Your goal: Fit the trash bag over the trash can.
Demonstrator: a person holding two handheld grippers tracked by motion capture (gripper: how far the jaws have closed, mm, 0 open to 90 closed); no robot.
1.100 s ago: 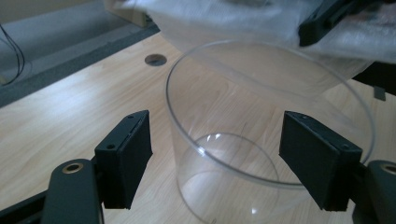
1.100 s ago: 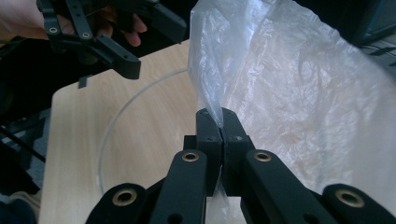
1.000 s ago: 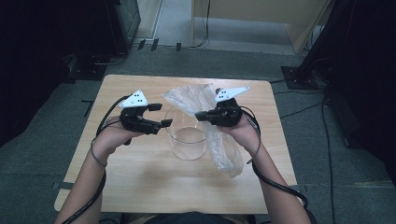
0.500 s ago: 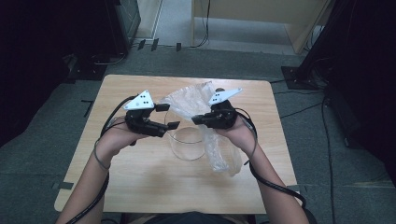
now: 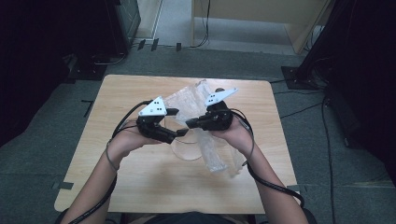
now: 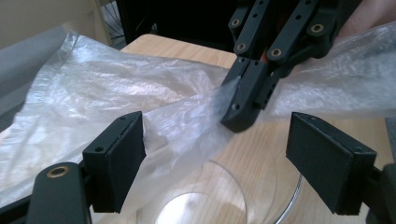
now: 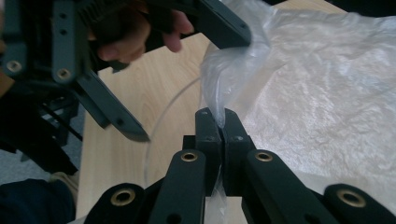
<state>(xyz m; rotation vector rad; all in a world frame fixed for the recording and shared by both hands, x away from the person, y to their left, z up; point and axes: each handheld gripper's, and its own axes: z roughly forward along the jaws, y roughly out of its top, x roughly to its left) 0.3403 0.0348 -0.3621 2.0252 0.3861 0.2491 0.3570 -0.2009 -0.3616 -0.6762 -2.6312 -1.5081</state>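
Note:
A crumpled clear plastic bag (image 5: 190,99) lies across the wooden table (image 5: 116,186) and hangs over a clear round bowl (image 5: 186,150). My right gripper (image 5: 189,124) is shut on a bunched edge of the bag (image 7: 317,93), with the film pinched between its pads just above the bowl's rim (image 7: 164,116). My left gripper (image 5: 179,122) faces it from the left, tips nearly meeting. Its jaws have just been opening and stand wide apart in the left gripper view (image 6: 224,154), with loose bag film (image 6: 93,93) lying between them and the right gripper (image 6: 245,105) straight ahead.
The table stands on a grey floor with dark stands and cables around it. Black cables trail from both grippers down past the person's forearms (image 5: 93,186). Bare wood lies to the left and in front of the bowl.
The left gripper has moved right toward the right gripper, and its jaws stand wider. The right gripper has shifted slightly left while still pinching the bag over the bowl.

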